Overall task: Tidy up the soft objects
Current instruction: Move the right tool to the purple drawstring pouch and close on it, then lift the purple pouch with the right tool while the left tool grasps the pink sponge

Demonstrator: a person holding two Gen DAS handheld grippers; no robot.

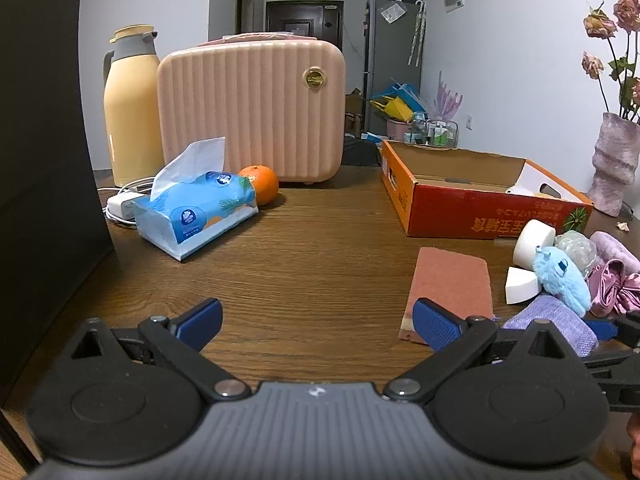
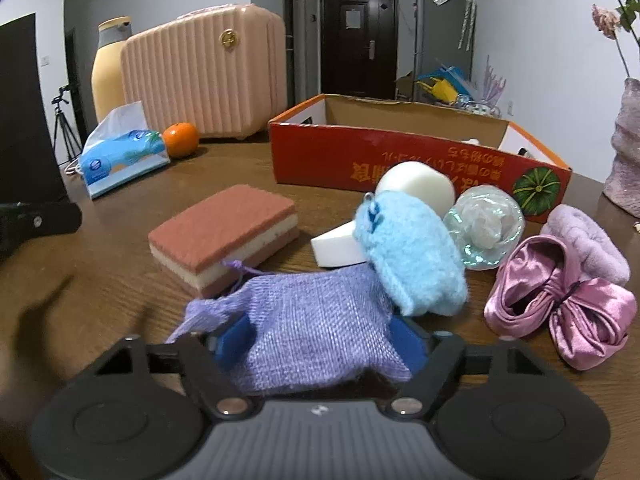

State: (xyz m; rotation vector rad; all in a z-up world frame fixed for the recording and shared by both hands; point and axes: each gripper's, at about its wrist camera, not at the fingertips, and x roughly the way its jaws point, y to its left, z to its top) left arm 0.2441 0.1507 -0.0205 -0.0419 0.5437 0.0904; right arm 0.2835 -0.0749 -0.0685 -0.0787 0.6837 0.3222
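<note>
Bare wooden table [image 1: 304,264] before left claw [image 1: 316,322]

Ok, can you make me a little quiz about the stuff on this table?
1. True or false: the left gripper is open with nothing between its fingers.
2. What is the right gripper shut on? A) the blue fluffy toy B) the purple pouch C) the sponge
3. Which fruit sits beside the tissue pack?
Key: 1 true; 2 B; 3 the orange.
</note>
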